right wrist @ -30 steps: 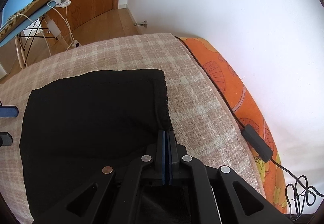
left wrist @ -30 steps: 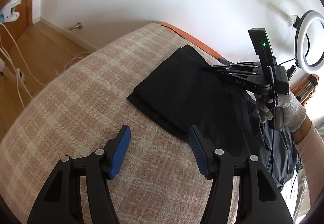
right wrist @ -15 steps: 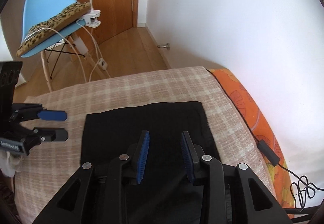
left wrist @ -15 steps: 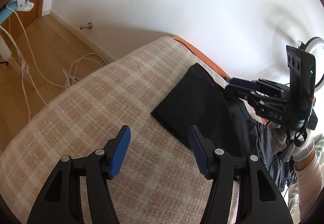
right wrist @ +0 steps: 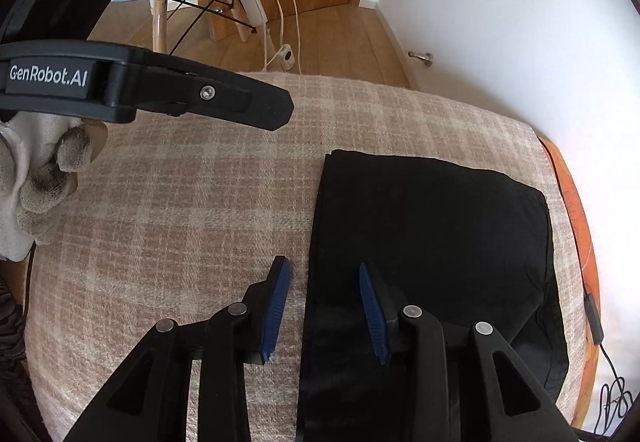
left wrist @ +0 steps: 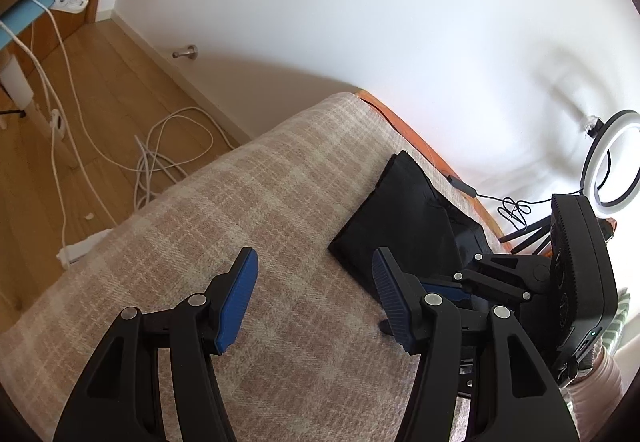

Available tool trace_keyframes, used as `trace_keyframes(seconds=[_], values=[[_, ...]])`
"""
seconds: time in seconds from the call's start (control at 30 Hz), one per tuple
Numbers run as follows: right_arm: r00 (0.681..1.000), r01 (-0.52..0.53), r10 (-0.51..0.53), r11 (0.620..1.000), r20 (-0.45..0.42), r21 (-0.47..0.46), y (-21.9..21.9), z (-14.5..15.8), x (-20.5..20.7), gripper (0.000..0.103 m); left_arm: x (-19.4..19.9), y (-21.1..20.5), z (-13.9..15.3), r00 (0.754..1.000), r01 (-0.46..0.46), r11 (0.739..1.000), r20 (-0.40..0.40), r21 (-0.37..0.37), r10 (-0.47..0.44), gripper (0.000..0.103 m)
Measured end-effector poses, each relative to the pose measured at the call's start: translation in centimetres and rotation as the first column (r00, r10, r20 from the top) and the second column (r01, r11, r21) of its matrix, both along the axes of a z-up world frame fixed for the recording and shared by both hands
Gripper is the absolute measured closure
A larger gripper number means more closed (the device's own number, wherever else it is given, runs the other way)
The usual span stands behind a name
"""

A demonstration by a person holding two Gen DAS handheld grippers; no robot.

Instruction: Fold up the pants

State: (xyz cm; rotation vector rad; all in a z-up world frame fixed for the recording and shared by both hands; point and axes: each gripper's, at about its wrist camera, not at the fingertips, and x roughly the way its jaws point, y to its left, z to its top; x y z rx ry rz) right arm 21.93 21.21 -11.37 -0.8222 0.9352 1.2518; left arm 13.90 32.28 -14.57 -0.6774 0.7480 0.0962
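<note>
Folded black pants (right wrist: 432, 234) lie right of centre on the plaid blanket (right wrist: 192, 202). They are soft, light and limp, so take hold at the left folded edge, through all layers. Your right gripper (right wrist: 324, 306), pinching cloth a second ago, now stands spread astride that edge; your left gripper (left wrist: 312, 294) remains spread, empty, lower centre.

- Plaid blanket (right wrist: 192, 210) bare left of folded pants (right wrist: 432, 234): open passage.
- Left claw (right wrist: 280, 108) overhangs that stretch.
- Wall (right wrist: 520, 22), cable adapter (right wrist: 593, 318) hem right side.
</note>
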Motion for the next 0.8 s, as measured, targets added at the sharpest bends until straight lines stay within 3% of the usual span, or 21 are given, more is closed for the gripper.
trace_keyframes(seconds=[0.1, 0.13, 0.27, 0.4, 0.53, 0.7, 0.8], values=[[0.999, 0.047, -0.046, 0.999, -0.020, 0.025, -0.3, -0.2, 0.7, 0.083, 0.2, 0.0, -0.2, 1.000, 0.002, 1.000, 0.002, -0.023, -0.002, 0.044], [0.998, 0.062, -0.061, 0.998, -0.014, 0.034, -0.5, -0.1, 0.8, 0.092, 0.3, 0.0, -0.2, 1.000, 0.006, 0.999, 0.004, -0.032, -0.006, 0.044], [0.984, 0.153, -0.144, 0.984, -0.102, 0.088, -1.5, 0.1, 2.3, 0.102, 1.1, -0.7, -0.4, 0.999, 0.044, 0.994, 0.022, -0.100, -0.042, 0.044], [0.946, 0.252, -0.215, 0.958, -0.243, 0.134, -3.1, -0.3, 4.7, 0.102, 2.3, -1.6, -0.6, 0.998, 0.063, 0.987, 0.032, -0.148, -0.059, 0.044], [0.881, 0.349, -0.269, 0.925, -0.390, 0.151, -4.4, -1.1, 6.5, 0.102, 3.6, -2.0, -1.3, 0.998, 0.067, 0.973, 0.029, -0.219, -0.062, 0.044], [0.855, 0.385, -0.282, 0.908, -0.434, 0.168, -4.8, -1.7, 6.6, 0.102, 5.2, -3.0, -1.8, 0.998, 0.070, 0.958, 0.029, -0.277, -0.064, 0.043], [0.853, 0.381, -0.276, 0.909, -0.444, 0.167, -5.3, -1.5, 6.3, 0.089, 5.8, -3.4, -2.0, 0.998, 0.056, 0.960, 0.020, -0.275, -0.052, 0.044]])
